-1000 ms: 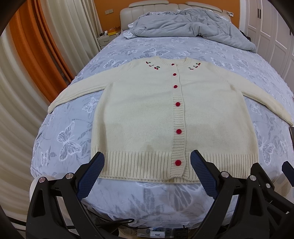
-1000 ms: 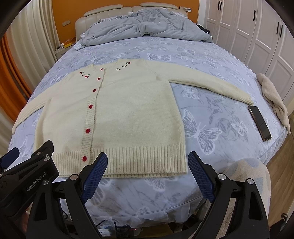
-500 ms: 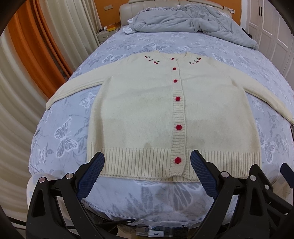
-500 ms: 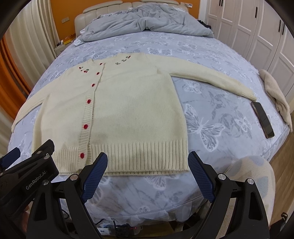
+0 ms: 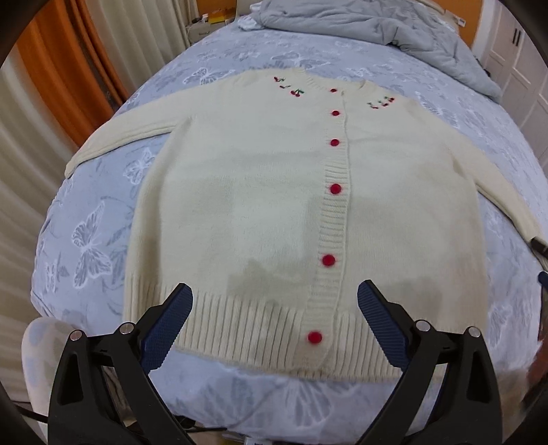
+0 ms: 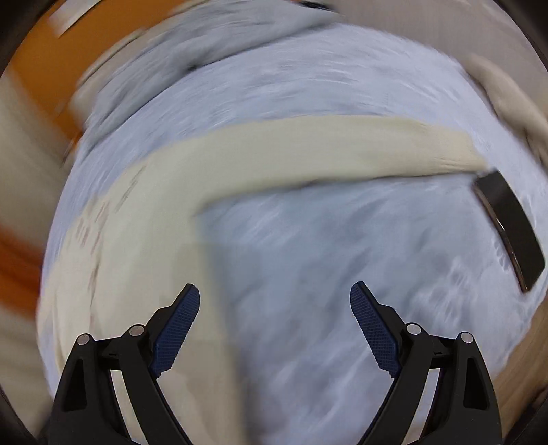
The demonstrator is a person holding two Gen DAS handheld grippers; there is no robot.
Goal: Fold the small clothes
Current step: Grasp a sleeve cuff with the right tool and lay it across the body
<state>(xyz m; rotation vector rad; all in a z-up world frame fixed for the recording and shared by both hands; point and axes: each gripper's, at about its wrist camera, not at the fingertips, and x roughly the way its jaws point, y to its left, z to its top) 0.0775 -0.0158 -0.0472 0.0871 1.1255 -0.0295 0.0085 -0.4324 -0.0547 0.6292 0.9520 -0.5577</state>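
Observation:
A cream cardigan (image 5: 267, 205) with red buttons and cherry embroidery lies flat, buttoned and face up on the bed, both sleeves spread out. My left gripper (image 5: 274, 321) is open and empty, hovering over the ribbed hem. My right gripper (image 6: 274, 325) is open and empty above the blue sheet, just right of the cardigan's side edge. The right wrist view is blurred by motion; it shows the cardigan's right sleeve (image 6: 325, 150) stretching across to the right.
The bed has a blue butterfly sheet (image 5: 92, 236). A grey duvet (image 5: 359, 24) is bunched at the headboard. A dark phone (image 6: 510, 232) lies by the sleeve cuff. A beige cloth (image 6: 513, 102) lies at the bed's right edge. Orange curtains (image 5: 68, 68) hang left.
Both grippers have moved forward over the bed. The right gripper has swung quickly right, toward the right sleeve. Both stay open.

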